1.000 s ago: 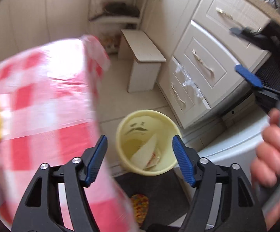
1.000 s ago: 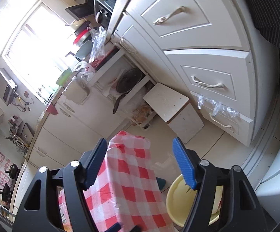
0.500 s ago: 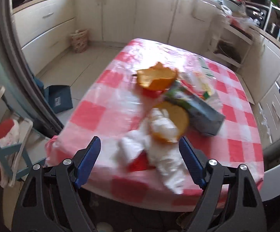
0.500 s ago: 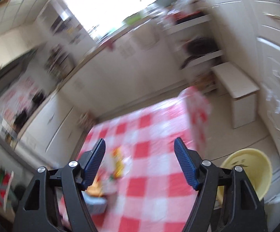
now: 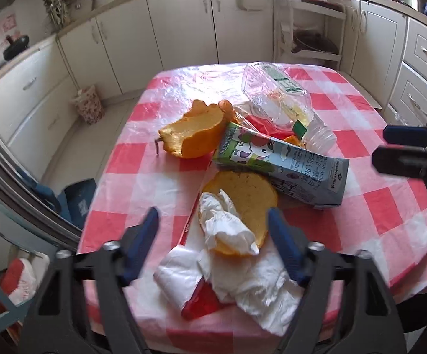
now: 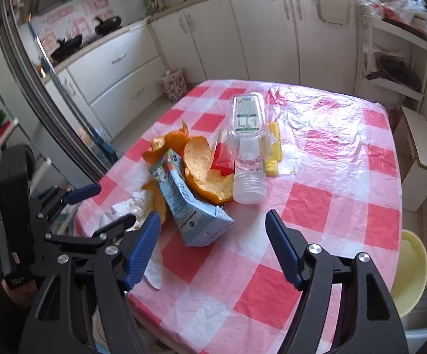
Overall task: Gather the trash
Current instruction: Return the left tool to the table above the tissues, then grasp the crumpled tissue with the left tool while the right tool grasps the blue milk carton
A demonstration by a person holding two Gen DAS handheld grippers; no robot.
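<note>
step: left gripper [image 5: 213, 242] jaws closing, unclamped, around tissue [image 5: 228, 230] at table [image 5: 390, 221] near edge | right gripper [image 6: 210, 244] open, empty | next: pinch tissue, carry to bin [image 6: 411, 268]

The left gripper [image 5: 213, 227] is a black plastic frame with triangular cut-outs in each arm, and its two fingers [image 5: 284, 247] carry ribbed blue pads. Round silver screws (two on each side) sit at the pivots. The right gripper [image 6: 210, 233] is built the same: black arms, blue ribbed pads, silver screw heads. In the right wrist view, the left one shows a thick black handle behind its frame.
</note>
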